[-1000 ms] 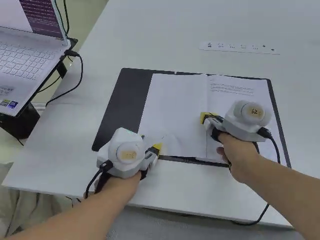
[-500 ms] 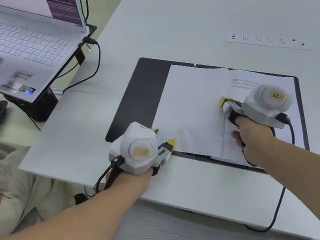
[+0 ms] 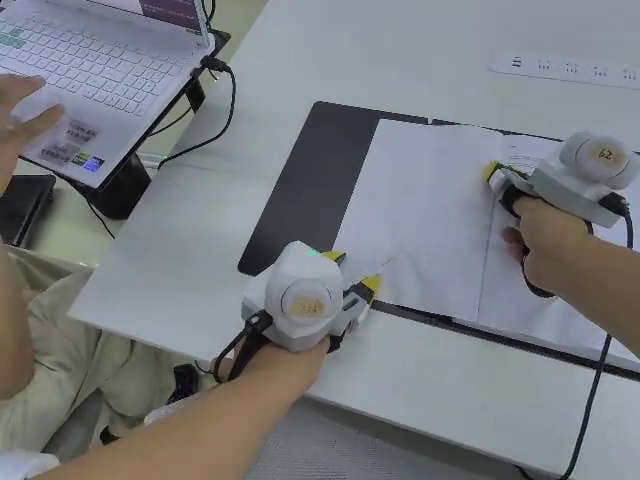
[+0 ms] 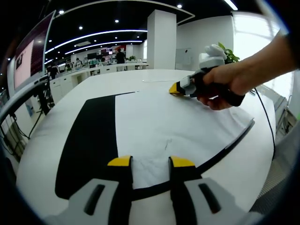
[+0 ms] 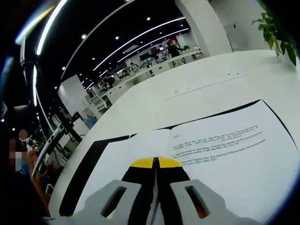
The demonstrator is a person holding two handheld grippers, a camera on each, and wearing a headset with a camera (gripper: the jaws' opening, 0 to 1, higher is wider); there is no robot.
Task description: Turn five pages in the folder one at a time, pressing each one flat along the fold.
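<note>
Left tool (image 4: 150, 161) parted at folder (image 3: 310, 170) edge; right tool (image 5: 156, 161) closed.

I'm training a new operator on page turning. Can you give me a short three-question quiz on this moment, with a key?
1. True or false: the jaws of the yellow-tipped left gripper stand open at the near edge of the blank white page.
2. What lies on the white table beyond the open black folder?
A. a long white power strip
B. a red mug
C. a pair of scissors
3. Fill in: in the right gripper view, the yellow-tipped right gripper points along the fold, and the page with printed text lies to its ____.
Key: 1 true; 2 A; 3 right.
</note>
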